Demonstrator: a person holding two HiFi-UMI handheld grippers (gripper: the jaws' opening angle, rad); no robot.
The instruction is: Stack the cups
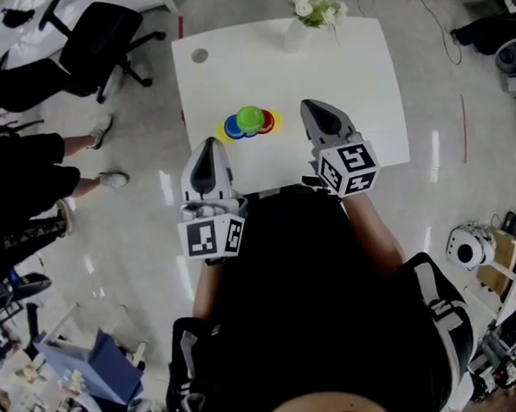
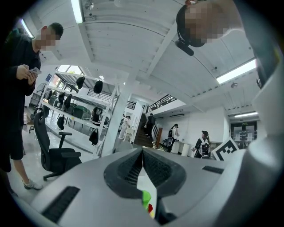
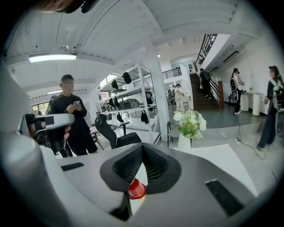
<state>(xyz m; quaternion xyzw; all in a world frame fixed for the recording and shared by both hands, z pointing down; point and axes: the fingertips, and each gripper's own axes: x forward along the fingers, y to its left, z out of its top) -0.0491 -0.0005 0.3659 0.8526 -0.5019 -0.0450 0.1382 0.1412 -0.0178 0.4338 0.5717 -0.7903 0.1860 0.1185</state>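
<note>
Left gripper (image 1: pixel 206 146) and right gripper (image 1: pixel 311 108): both sets of jaws together, nothing held. Cups (image 1: pixel 249 121) clustered on white table (image 1: pixel 354 67), green in the middle, between the two grippers, apart from both.

Count on the table: four cups, namely one yellow cup (image 1: pixel 222 134), one blue cup (image 1: pixel 233 127), one green cup (image 1: pixel 249 118) and one red cup (image 1: pixel 268 121). One white table (image 1: pixel 354 67). One vase of flowers (image 1: pixel 311 12). Two grippers: left gripper (image 1: pixel 206 148), right gripper (image 1: pixel 310 108). One black office chair (image 1: pixel 100 39). One bystander (image 1: pixel 22 181) close by.
</note>
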